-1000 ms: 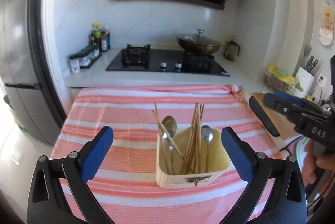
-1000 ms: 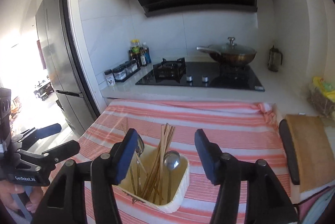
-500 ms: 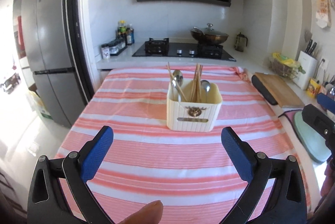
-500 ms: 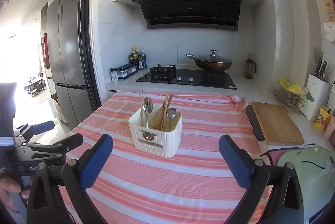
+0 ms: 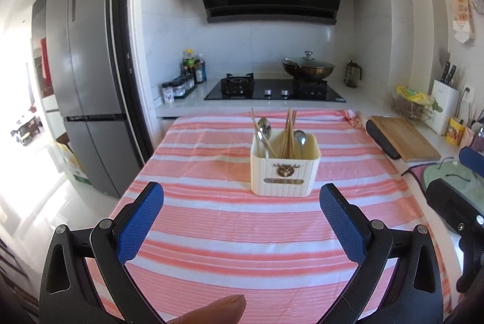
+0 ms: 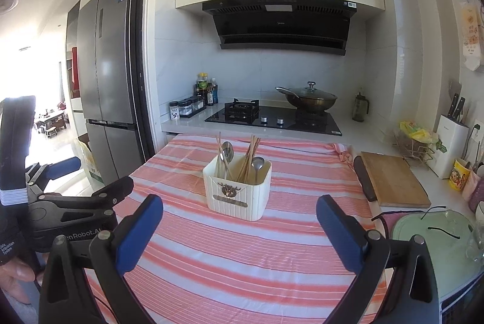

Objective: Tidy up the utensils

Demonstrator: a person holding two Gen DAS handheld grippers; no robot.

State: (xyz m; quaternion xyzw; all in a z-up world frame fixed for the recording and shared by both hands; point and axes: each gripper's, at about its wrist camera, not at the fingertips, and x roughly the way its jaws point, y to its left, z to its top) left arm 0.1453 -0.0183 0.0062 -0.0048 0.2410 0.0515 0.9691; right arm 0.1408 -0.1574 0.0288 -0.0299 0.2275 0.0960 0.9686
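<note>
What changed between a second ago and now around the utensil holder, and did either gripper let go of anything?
Both grippers pulled back from the cream utensil holder: it sat between their fingers, now it stands well ahead. The right gripper opened wide, releasing the holder; the left gripper was already open and is empty. The holder, with its spoons and chopsticks, stays upright on the striped cloth.

Utensil handles (image 5: 289, 147) hidden, perhaps chopsticks, inside holder (image 5: 284, 172)

Striped cloth (image 5: 211, 233) covers, seemingly, a table; utensil holder (image 5: 285, 172) atop
</note>
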